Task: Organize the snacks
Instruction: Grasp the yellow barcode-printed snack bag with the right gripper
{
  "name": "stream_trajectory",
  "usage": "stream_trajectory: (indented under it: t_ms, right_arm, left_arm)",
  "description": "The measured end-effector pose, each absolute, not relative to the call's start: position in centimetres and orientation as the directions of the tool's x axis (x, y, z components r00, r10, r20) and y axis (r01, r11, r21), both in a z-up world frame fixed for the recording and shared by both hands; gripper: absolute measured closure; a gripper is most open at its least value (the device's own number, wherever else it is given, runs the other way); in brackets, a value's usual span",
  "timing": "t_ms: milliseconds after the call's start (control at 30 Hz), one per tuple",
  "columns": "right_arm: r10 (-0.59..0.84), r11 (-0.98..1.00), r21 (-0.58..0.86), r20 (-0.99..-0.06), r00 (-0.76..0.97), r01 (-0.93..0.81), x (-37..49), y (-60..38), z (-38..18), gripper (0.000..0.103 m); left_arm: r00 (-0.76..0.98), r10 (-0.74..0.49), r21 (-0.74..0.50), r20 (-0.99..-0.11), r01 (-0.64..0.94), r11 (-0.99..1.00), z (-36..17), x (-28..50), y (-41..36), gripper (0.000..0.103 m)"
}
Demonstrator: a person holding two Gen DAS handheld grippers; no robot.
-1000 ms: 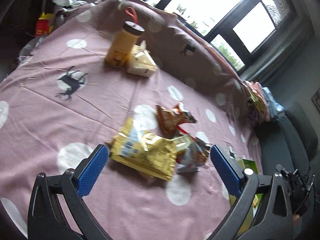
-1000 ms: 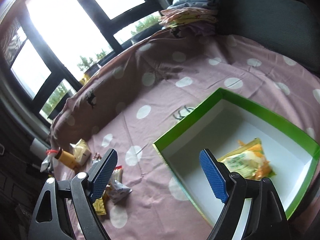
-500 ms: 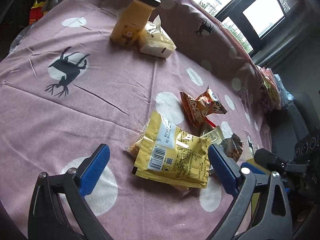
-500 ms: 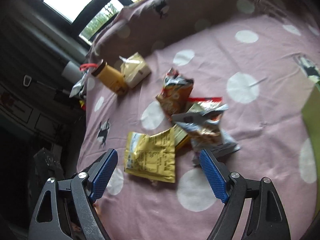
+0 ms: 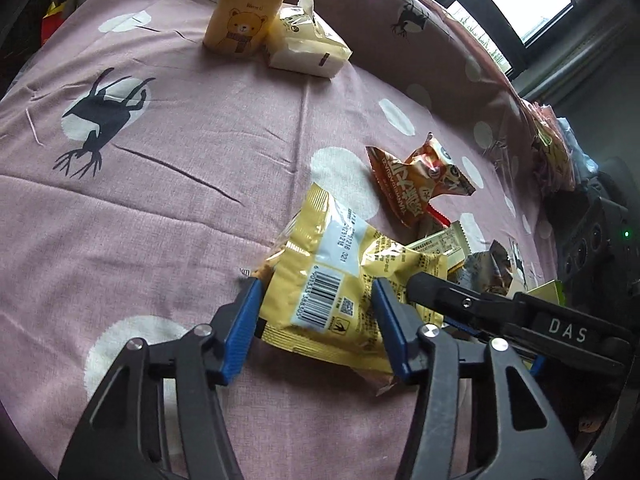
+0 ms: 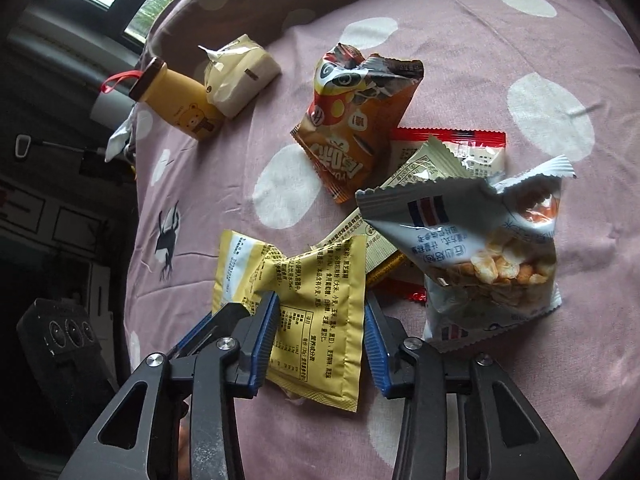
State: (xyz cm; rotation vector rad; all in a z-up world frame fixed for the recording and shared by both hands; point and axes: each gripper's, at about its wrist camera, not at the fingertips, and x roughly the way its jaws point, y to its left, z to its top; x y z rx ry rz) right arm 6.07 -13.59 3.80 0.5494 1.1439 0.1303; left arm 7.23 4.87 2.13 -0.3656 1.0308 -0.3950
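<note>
A yellow snack packet point(image 5: 340, 292) lies bunched on the pink dotted cloth point(image 5: 168, 168). My left gripper point(image 5: 318, 320) is closing on its barcode end, and both blue pads touch the packet. My right gripper point(image 6: 320, 340) is closing on the other half of the same yellow packet point(image 6: 320, 300), which fills the gap between its pads. The right gripper's black finger point(image 5: 460, 300) shows beside the left one. Behind the packet lie an orange-brown snack bag point(image 6: 356, 120), a beige sachet point(image 6: 424, 168) and a grey-white bag of puffs point(image 6: 480, 248).
A yellow bear-print bottle point(image 5: 244, 20) and a tissue pack point(image 5: 308, 48) stand at the far side. A corner of the green box point(image 5: 548, 292) shows at the right. A red-edged packet point(image 6: 460, 148) lies under the pile. Folded clothes point(image 5: 552, 152) sit by a dark sofa.
The right gripper swung from the green box to the snack pile and came down. The left gripper also lowered. Both jaws narrowed around the yellow packet, which now looks crumpled.
</note>
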Motion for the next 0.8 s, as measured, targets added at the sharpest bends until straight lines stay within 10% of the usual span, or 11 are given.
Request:
stream_trajectory:
  t_ms: [800]
  right_arm:
    - [0.359, 0.889, 0.451, -0.797, 0.485, 0.083, 2.0, -13.8, 6.7, 0.070]
  left_arm:
    - [0.463, -0.494, -0.435, -0.735, 0.236, 0.869, 4.5, 2.5, 2.2, 0.054]
